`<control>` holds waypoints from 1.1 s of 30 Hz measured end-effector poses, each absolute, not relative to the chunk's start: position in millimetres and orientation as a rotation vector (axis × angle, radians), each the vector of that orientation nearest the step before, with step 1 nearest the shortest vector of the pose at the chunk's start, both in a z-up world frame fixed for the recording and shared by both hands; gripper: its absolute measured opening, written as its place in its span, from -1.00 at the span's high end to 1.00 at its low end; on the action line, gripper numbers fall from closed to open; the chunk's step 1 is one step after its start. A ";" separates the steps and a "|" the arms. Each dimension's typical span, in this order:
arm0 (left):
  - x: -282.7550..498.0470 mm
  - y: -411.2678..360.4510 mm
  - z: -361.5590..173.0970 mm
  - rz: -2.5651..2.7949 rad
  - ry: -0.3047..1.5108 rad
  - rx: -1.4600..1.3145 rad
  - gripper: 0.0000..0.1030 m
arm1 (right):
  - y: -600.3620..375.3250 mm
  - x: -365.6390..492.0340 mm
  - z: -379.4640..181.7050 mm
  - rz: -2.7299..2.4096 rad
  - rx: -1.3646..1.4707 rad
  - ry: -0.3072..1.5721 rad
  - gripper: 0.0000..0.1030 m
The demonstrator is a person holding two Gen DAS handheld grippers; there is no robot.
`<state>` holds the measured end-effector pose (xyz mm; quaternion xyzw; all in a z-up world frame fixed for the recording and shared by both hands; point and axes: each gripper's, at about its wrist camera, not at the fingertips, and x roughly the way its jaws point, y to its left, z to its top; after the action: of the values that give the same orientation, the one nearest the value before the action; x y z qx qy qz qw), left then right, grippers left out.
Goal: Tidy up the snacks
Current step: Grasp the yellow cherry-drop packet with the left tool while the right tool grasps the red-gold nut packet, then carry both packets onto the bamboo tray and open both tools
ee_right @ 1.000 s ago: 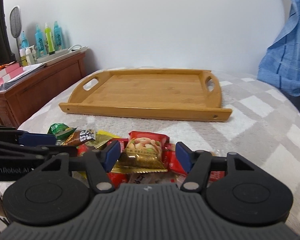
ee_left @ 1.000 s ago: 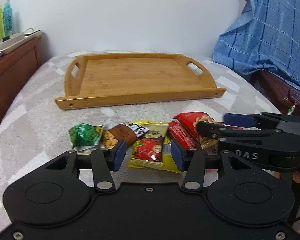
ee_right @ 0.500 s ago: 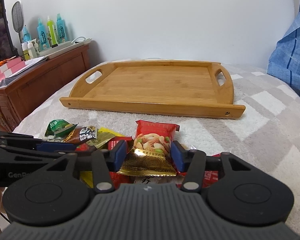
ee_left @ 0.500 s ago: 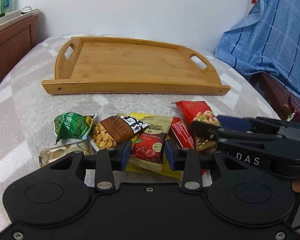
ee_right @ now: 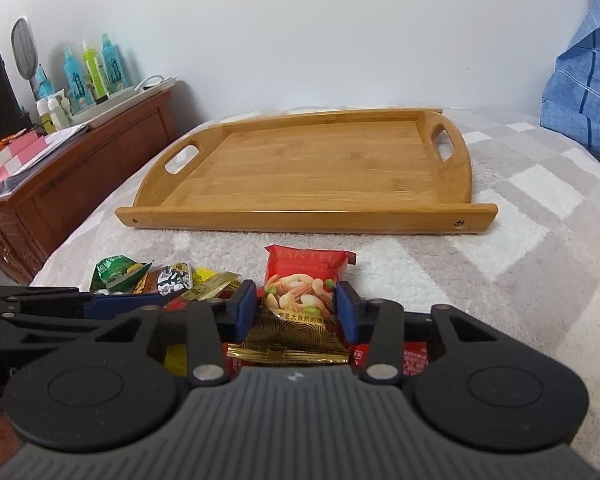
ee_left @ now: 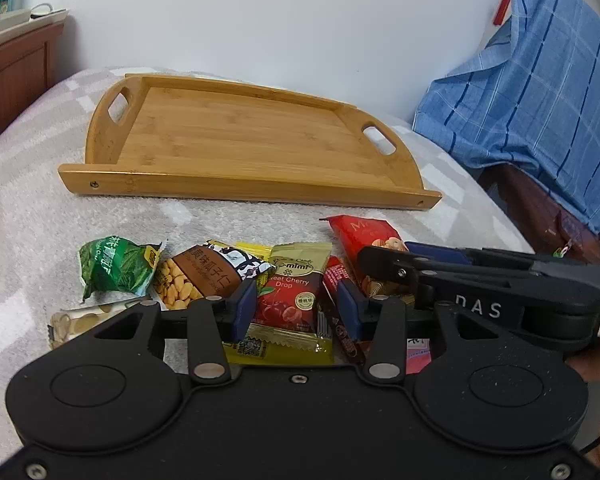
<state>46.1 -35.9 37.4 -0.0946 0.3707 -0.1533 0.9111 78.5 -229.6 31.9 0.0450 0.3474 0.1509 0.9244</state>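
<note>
Several snack packets lie in a heap on the grey checked blanket in front of an empty bamboo tray (ee_left: 236, 184) (ee_right: 308, 222). My left gripper (ee_left: 296, 306) has its blue pads on either side of the yellow-and-red cherry drop packet (ee_left: 290, 300), touching its edges. My right gripper (ee_right: 296, 306) grips the red-and-gold nut mix packet (ee_right: 300, 292) between its pads. A green packet (ee_left: 112, 268) and a brown peanut packet (ee_left: 204, 274) lie left of the left gripper. The right gripper also shows in the left wrist view (ee_left: 384, 256).
A wooden cabinet (ee_right: 68, 184) with bottles (ee_right: 92, 68) and papers stands left of the bed. A blue checked cloth (ee_left: 532, 92) hangs over furniture at the right. White wall behind the tray.
Both grippers have narrowed from wide open onto their packets and moved forward, closer to the tray. The left view has swung to the right.
</note>
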 end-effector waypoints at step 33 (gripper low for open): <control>94.7 -80.3 99.6 -0.184 0.624 -0.090 0.48 | -277.5 129.0 69.6 0.230 0.175 0.562 0.11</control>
<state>94.7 -80.3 99.6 -0.0444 0.3064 -0.0902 0.9466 129.0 -277.5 69.6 0.0860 0.2764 0.1129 0.9505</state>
